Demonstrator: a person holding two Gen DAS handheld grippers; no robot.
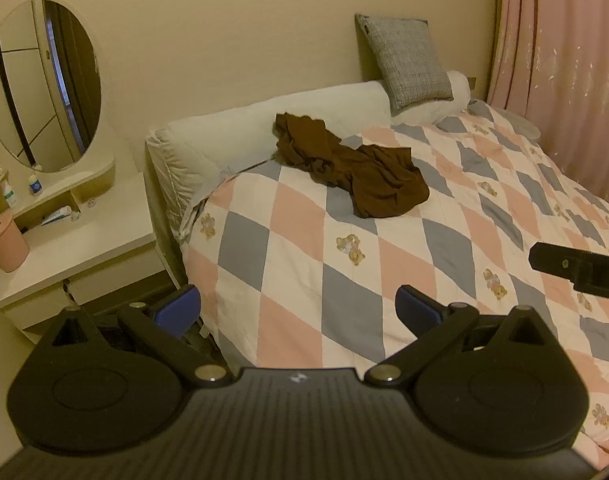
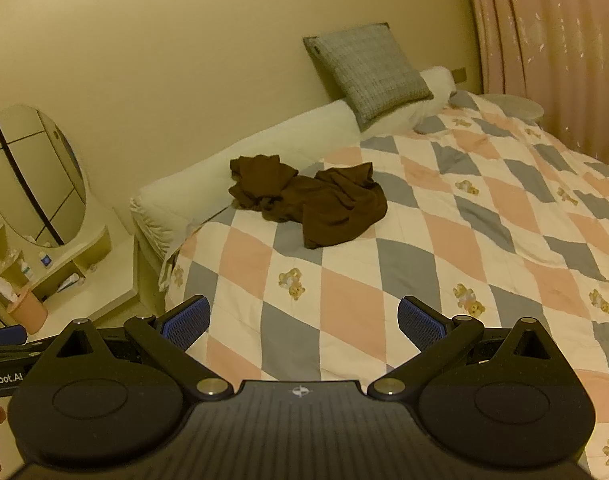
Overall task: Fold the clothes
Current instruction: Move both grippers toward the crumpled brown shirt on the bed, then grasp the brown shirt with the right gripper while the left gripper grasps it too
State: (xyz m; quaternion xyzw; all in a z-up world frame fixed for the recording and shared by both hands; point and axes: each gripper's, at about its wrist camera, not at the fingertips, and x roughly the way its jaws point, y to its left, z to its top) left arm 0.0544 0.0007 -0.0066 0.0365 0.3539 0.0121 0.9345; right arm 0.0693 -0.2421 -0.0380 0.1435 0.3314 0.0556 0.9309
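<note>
From the left wrist camera, the left gripper [image 1: 298, 312] hangs above the near edge of the bed [image 1: 444, 216], its blue-padded fingers [image 1: 178, 310] spread wide with nothing between them. The brown garment [image 1: 352, 170] lies crumpled on the checked quilt [image 1: 288, 264] toward the head of the bed, one end touching the long white bolster [image 1: 272, 116]. A grey cushion [image 1: 404, 60] leans against the wall beyond the garment. Left of the bed stands a white bench [image 1: 84, 248] with an oval mirror [image 1: 44, 84] and a pink cup [image 1: 6, 246]. Part of the right gripper [image 1: 576, 268] shows at the right edge.

From the right wrist camera, the right gripper [image 2: 304, 320] also hangs over the near part of the bed [image 2: 484, 216], fingers [image 2: 420, 322] spread and empty. The garment [image 2: 316, 198] sits bunched well beyond them, partly on the bolster [image 2: 264, 148]. A pink curtain [image 2: 552, 40] hangs on the bed's far side.
</note>
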